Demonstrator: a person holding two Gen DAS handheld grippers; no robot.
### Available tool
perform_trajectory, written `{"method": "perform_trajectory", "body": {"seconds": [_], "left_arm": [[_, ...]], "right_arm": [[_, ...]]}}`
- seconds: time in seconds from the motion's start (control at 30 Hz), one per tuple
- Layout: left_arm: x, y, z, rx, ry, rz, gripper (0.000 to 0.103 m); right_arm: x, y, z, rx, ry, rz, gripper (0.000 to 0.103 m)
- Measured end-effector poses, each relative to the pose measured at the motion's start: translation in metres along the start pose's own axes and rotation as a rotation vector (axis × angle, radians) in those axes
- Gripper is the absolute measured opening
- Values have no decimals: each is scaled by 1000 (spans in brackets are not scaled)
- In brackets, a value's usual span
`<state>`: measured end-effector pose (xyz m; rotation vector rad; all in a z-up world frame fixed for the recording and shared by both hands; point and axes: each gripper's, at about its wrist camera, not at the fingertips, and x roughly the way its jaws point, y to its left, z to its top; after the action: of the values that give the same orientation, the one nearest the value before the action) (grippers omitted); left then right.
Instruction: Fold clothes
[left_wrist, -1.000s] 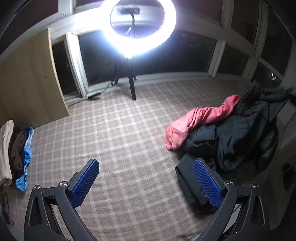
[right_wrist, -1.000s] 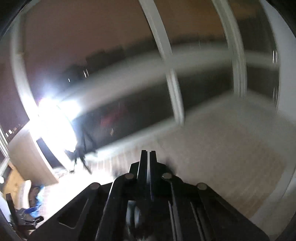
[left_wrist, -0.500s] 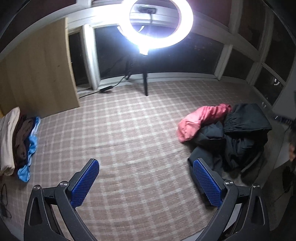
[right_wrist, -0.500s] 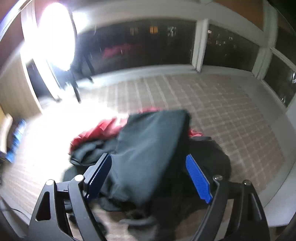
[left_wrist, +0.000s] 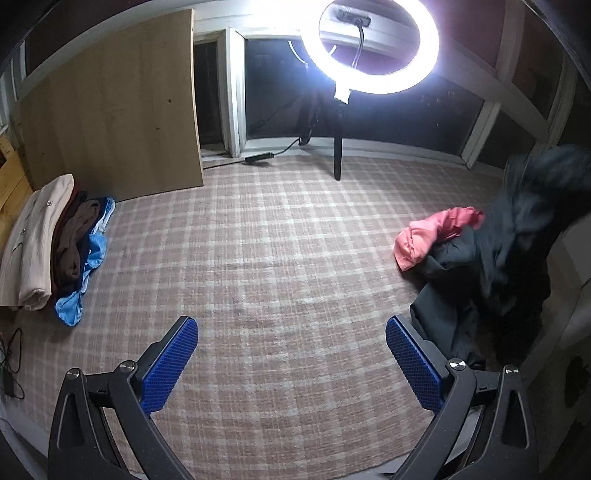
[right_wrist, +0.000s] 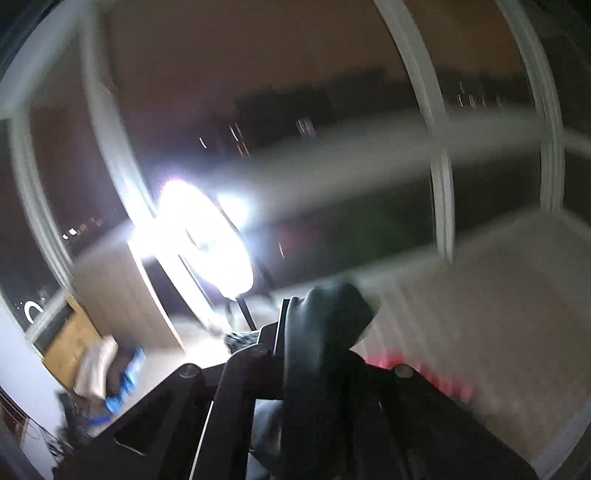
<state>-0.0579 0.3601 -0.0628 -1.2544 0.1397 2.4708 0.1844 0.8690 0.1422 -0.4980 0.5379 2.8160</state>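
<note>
The right claw (right_wrist: 314, 332) is clamped on a bunched fold of dark garment (right_wrist: 332, 314) that bulges above its tips. Left of it glares the blurred ring light (right_wrist: 207, 236); further left and lower sits the stacked clothes (right_wrist: 107, 373).

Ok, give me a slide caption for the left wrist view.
Open left gripper over a plaid rug; folded stack left, unfolded dark and pink clothes right.

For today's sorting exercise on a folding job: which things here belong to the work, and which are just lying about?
Belong to the job:
dark crumpled garment, gripped by the right tool
pink crumpled garment
stack of folded clothes
open left tool
checked rug

Lying about:
bright ring light on a stand
leaning wooden board
black cable
</note>
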Motion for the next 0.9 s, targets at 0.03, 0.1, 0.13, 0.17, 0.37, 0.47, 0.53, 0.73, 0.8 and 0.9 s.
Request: {"method": "perform_trajectory", "body": {"seconds": [0.03,0.1,0.13,0.17,0.37,0.47,0.53,0.73,0.8,0.9], "left_arm": [[-4,0,2,6,-12,2,102],[-15,4,7,20,-46,2,102],[-21,6,10,26,-64,2,102],[-27,12,10,26,-78,2,102],[-61,61,7,12,-155,3,102],[-78,85,5,5,-193,4,102],[-89,101,4,1,-219,4,102],[-87,186,-41,-97,-163,79,102],[-79,209,-55,-122,-127,97,102],[-61,227,-70,-129,-76,91,102]], "right_arm": [[-16,11,14,-15,-34,15,2],[-46,41,36,-73,-91,33,2],[-60,58,45,-109,-118,39,3],[-70,74,48,-135,-128,52,3],[-52,161,2,-165,28,195,3],[9,203,-44,-154,207,269,3],[53,240,-80,-150,331,343,3],[173,351,-200,-252,834,452,20],[180,349,-216,-264,848,423,20],[177,323,-224,-210,743,311,46]]}}
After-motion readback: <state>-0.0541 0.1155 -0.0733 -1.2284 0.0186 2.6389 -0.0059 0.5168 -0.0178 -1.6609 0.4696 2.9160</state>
